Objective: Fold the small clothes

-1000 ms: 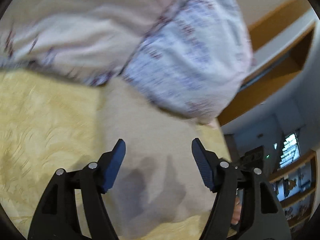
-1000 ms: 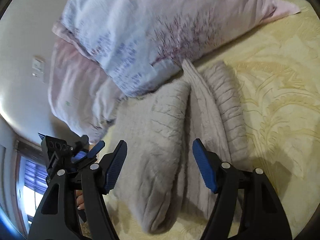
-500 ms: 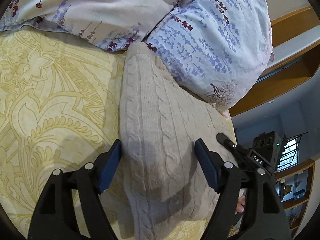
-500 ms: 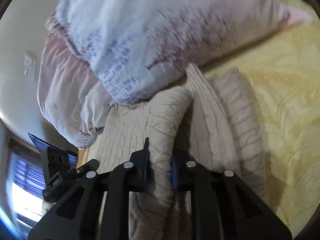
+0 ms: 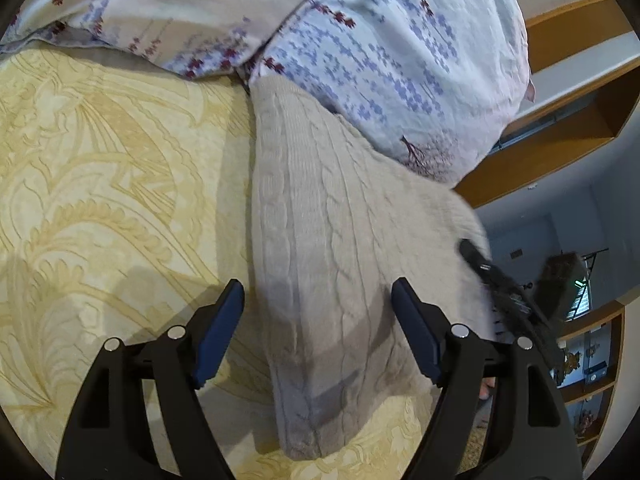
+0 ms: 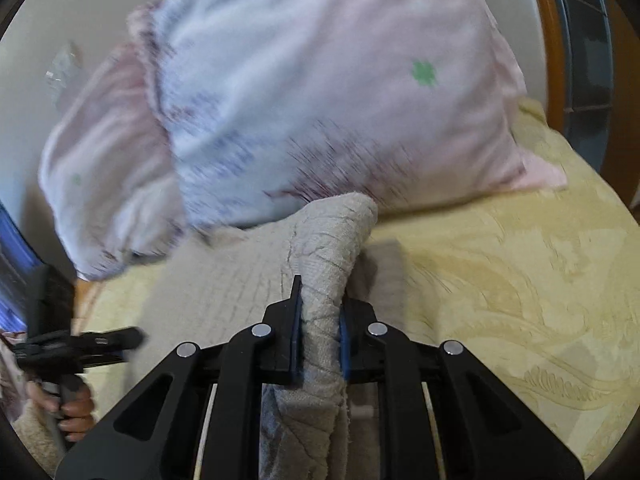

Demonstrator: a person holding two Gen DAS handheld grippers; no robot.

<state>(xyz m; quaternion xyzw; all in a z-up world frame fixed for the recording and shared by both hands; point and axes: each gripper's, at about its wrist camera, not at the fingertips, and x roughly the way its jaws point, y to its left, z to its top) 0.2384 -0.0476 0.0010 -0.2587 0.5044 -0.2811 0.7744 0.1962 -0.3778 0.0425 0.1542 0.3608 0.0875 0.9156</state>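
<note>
While the right gripper (image 6: pixel 320 332) pinches a raised ridge of the beige cable-knit sweater (image 6: pixel 320 248) between its blue pads, the jaws stand nearly together with only the bunched knit between them, low in the centre of the right wrist view. That pinched fold arches up toward the floral pillow (image 6: pixel 320 92), which fills the upper half of that frame, motion-blurred. At the lower left of the same view a hand (image 6: pixel 72 408) grips the handle of the other black tool, whose fingers point right over the knit.

From the left wrist view, the left gripper (image 5: pixel 318 320) hangs with its jaws wide apart and nothing clamped; the sweater (image 5: pixel 328 220) runs between the blue pads from the bottom centre up to the frame's middle, where its far end meets the pillows (image 5: pixel 400 60). Whether either pad touches the knit I cannot tell. The garment lies on a yellow patterned bedspread (image 5: pixel 100 180), which covers the left half of that frame. At the right edge, blurred, the right gripper's black finger sits against the sweater's right border. Wooden shelving (image 5: pixel 560 140) shows at the upper right.
</note>
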